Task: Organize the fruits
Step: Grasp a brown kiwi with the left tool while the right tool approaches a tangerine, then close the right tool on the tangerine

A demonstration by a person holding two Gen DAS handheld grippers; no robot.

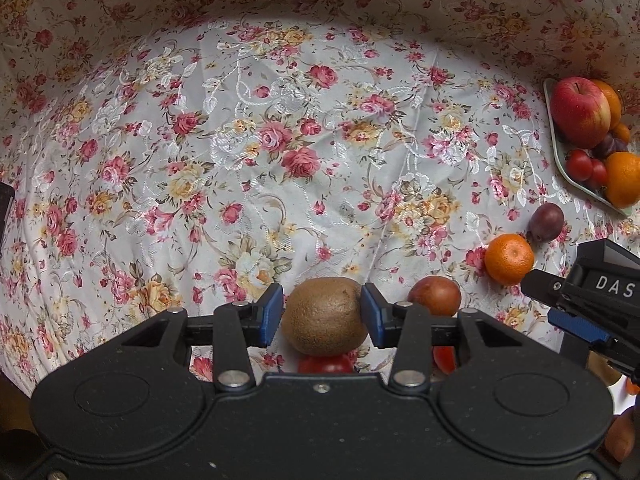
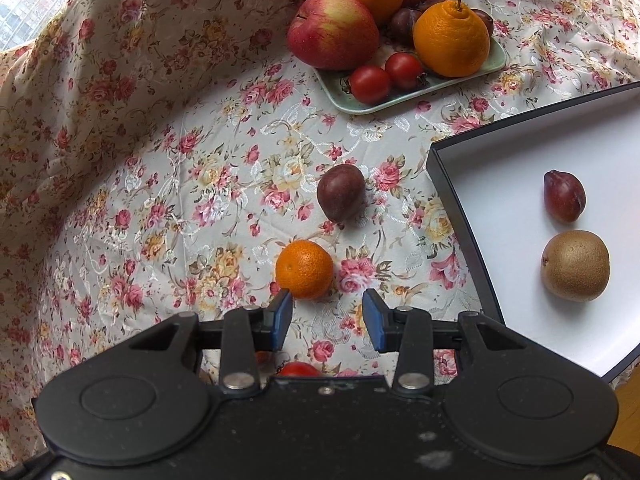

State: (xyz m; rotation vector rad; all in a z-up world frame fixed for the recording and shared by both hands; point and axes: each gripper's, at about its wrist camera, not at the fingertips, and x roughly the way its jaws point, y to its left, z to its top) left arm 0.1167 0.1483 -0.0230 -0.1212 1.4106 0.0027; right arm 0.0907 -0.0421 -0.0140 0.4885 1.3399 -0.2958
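My left gripper is shut on a brown kiwi, its blue pads pressed on both sides. A small orange, a dark plum and a reddish fruit lie on the cloth to its right. My right gripper is open and empty, just in front of the small orange, with the plum beyond. A black-edged white box at right holds a plum and a kiwi.
A green plate at the back holds an apple, oranges, tomatoes and plums; it also shows in the left wrist view. Tomatoes lie under my left gripper. The floral cloth rises at the back and left.
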